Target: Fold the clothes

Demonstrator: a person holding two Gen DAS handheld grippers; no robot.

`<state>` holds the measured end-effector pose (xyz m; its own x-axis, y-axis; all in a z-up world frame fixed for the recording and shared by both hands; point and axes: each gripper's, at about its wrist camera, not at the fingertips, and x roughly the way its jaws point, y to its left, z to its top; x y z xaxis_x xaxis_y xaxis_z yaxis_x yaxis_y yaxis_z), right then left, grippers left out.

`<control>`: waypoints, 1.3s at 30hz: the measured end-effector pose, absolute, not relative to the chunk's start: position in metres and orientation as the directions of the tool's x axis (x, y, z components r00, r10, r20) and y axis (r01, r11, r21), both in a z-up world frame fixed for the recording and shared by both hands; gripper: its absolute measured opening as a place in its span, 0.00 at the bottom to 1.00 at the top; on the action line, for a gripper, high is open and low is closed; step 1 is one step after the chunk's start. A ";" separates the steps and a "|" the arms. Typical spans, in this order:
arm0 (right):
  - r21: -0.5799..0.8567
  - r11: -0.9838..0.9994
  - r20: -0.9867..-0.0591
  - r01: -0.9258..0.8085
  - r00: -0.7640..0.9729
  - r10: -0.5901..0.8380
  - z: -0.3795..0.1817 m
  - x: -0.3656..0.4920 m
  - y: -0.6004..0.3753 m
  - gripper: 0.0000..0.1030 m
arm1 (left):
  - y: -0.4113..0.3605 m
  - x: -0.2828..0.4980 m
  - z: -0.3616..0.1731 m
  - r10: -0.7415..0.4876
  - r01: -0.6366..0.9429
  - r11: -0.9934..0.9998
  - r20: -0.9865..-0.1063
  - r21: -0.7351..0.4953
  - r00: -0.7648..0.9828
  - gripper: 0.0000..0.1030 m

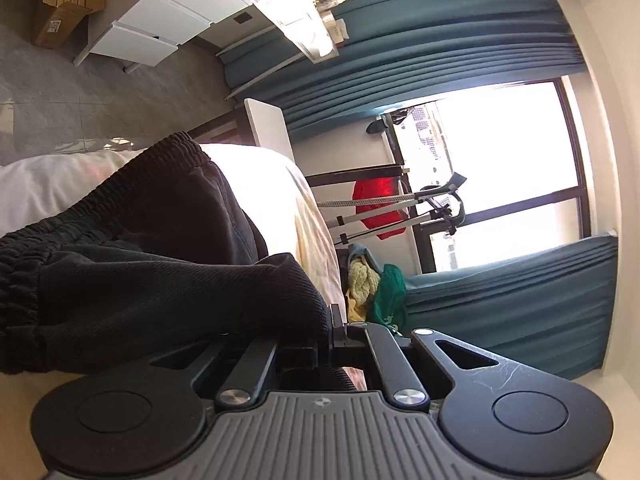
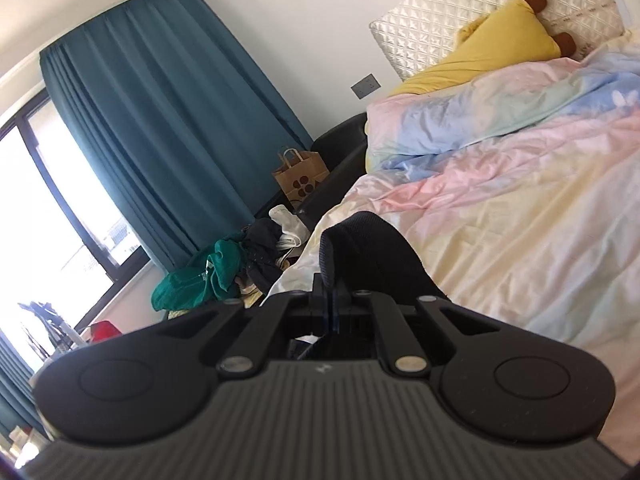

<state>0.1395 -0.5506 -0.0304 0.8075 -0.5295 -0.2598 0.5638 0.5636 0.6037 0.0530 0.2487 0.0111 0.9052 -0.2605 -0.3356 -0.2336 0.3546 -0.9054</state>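
A black garment with an elastic waistband (image 1: 160, 240) lies on the bed's pale pastel cover (image 1: 260, 176). The left wrist view is rolled sideways. My left gripper (image 1: 334, 328) is shut on a fold of the black garment at its edge. My right gripper (image 2: 330, 284) is shut on another part of the black garment (image 2: 372, 256), which rises in a hump just past the fingers above the bed cover (image 2: 500, 220). The fingertips of both grippers are mostly hidden by the cloth.
A pile of green, dark, yellow and white clothes (image 2: 224, 268) lies beside the bed near teal curtains (image 2: 160, 120) and a bright window. A paper bag (image 2: 300, 176), a yellow pillow (image 2: 492, 56) and a white drawer unit (image 1: 168, 16) are around.
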 end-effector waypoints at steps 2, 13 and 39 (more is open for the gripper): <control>0.559 0.595 -0.267 0.578 0.805 -0.530 -0.037 0.187 -0.548 0.05 | 0.245 0.100 0.006 -0.239 -0.253 0.397 -0.366 -0.882 0.899 0.04; 0.244 0.778 -0.276 0.578 0.811 -0.516 -0.098 0.408 -0.523 0.05 | 0.224 0.319 -0.049 -0.109 -0.312 0.654 -0.494 -0.689 0.862 0.05; 0.805 0.381 -0.380 0.454 0.889 -0.256 -0.183 0.186 -0.626 0.71 | 0.206 0.127 -0.088 -0.190 -0.309 0.553 -0.478 -0.774 0.858 0.80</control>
